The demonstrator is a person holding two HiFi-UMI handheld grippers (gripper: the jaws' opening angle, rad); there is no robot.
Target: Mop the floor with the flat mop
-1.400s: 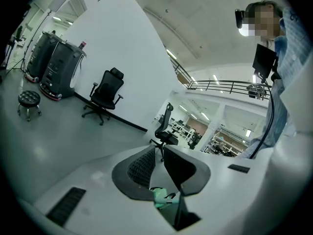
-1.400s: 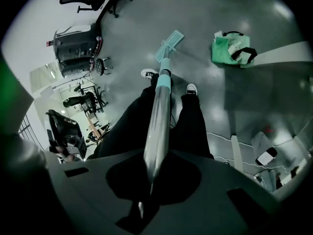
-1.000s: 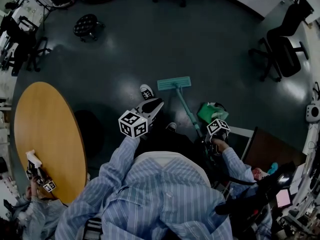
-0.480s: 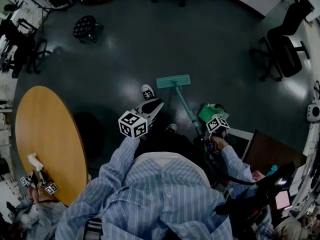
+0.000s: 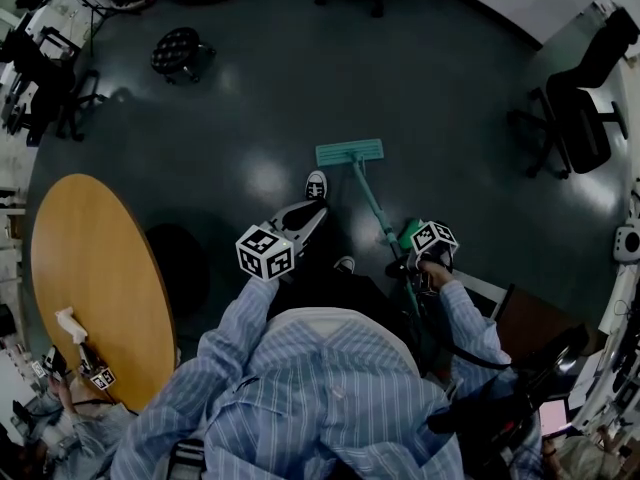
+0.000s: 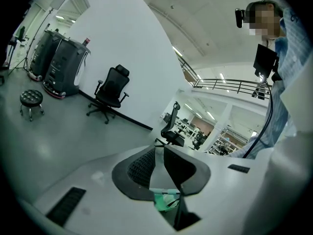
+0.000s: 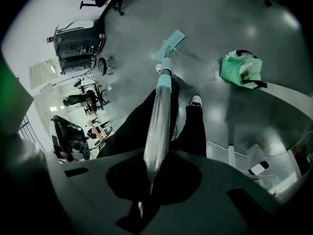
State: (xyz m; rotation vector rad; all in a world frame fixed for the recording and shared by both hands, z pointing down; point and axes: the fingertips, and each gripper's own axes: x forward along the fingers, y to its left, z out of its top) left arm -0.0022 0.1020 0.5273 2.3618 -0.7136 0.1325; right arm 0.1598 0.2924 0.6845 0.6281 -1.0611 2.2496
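Observation:
The flat mop's teal head [image 5: 350, 152] lies on the dark floor ahead of my feet. Its thin handle [image 5: 375, 208] slants back to my right gripper [image 5: 408, 265], which is shut on it. In the right gripper view the silver handle [image 7: 159, 121] runs from between the jaws of the right gripper [image 7: 151, 176] down to a teal collar and the mop head [image 7: 171, 42]. My left gripper [image 5: 303, 215] hangs in the air left of the handle, apart from it. Seen in its own view, the left gripper [image 6: 160, 166] has its jaws nearly together with nothing between them.
A green bag [image 5: 408, 231] lies on the floor by the right gripper. A round wooden table [image 5: 90, 278] stands at the left, with another person's hands and grippers [image 5: 75, 363] at its edge. A black stool [image 5: 178, 50] and office chairs [image 5: 575, 118] stand farther off.
The mop head has slid a little farther from me as the right gripper pushed the handle forward. One foot has stepped ahead. The left gripper has barely moved.

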